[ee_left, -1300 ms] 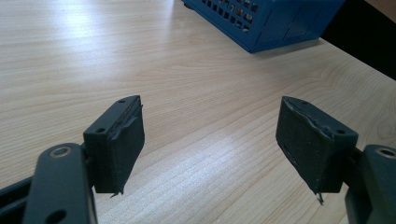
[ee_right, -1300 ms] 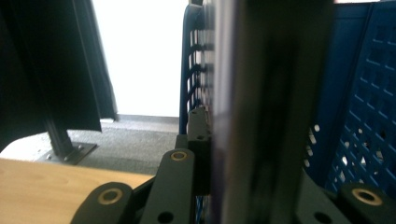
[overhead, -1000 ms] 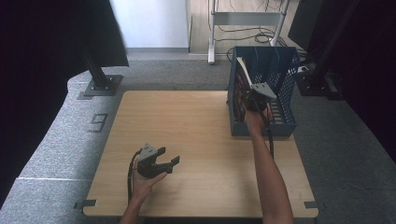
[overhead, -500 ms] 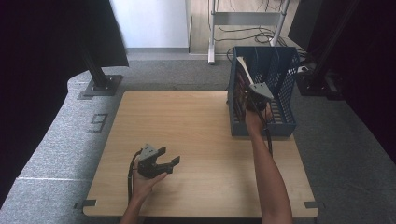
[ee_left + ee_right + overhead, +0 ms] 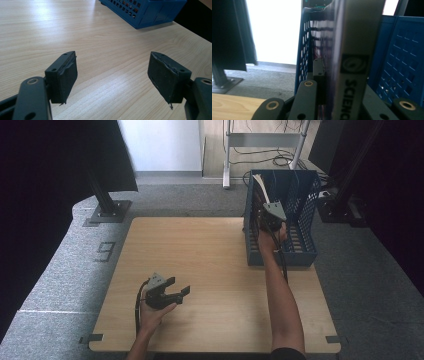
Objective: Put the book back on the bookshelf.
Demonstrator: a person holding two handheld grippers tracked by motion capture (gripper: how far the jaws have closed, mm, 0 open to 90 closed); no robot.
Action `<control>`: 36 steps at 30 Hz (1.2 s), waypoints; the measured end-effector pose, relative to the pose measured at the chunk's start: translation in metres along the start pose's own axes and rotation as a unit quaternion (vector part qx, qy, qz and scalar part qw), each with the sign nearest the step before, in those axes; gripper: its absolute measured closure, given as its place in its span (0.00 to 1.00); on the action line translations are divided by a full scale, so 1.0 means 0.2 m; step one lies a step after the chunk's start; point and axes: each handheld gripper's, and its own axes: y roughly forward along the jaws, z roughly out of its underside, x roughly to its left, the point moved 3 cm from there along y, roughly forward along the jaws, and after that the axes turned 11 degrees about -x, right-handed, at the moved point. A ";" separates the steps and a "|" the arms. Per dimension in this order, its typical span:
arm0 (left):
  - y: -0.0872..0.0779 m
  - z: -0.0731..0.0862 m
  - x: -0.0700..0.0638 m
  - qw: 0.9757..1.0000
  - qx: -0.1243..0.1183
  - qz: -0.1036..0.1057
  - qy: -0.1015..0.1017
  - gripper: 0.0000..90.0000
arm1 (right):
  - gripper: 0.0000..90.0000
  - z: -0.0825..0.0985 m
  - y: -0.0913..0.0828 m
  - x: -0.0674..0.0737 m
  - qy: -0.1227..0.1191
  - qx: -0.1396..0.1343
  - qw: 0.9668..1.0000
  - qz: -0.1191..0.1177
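Inside blue basket [image 5: 305, 247], right gripper [image 5: 337, 82] clamping upright grey-spined book [image 5: 354, 62], left gripper [image 5: 112, 75] fingers apart.

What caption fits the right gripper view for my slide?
Right gripper shut on the spine of a science book standing inside the blue crate.

A fixed camera looked forward and down from above the near edge of the table [image 5: 200, 250], taking in its whole top. The left gripper's camera sat low and close over the wood, facing the blue basket [image 5: 147, 10] at the far right corner, which the high view shared. The right gripper's camera looked from inside that basket, very near a book [image 5: 352, 62].
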 end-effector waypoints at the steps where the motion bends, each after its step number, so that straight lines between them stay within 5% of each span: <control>1: 0.00 0.00 0.00 1.000 0.000 0.000 0.000 0.26 | 0.91 0.01 0.01 0.00 0.001 0.003 1.000 0.000; 10: 0.00 0.00 0.00 1.000 0.004 0.002 0.001 0.26 | 0.88 0.03 -0.01 0.07 -0.008 0.001 0.999 -0.053; 15: 0.00 0.00 -0.02 1.000 0.005 0.006 0.003 0.26 | 0.79 0.04 -0.04 0.07 0.022 -0.007 0.997 -0.073; 19: 0.01 0.00 -0.04 1.000 0.006 0.009 0.006 0.26 | 0.72 0.04 -0.07 0.06 0.021 0.005 0.995 -0.098; 28: 0.01 -0.01 -0.05 1.000 0.009 0.011 0.008 0.26 | 0.71 0.03 -0.13 0.02 0.029 0.015 0.992 -0.121; 36: 0.02 0.00 -0.06 1.000 0.011 0.010 0.010 0.26 | 0.81 0.04 -0.09 0.03 0.001 0.020 0.993 -0.115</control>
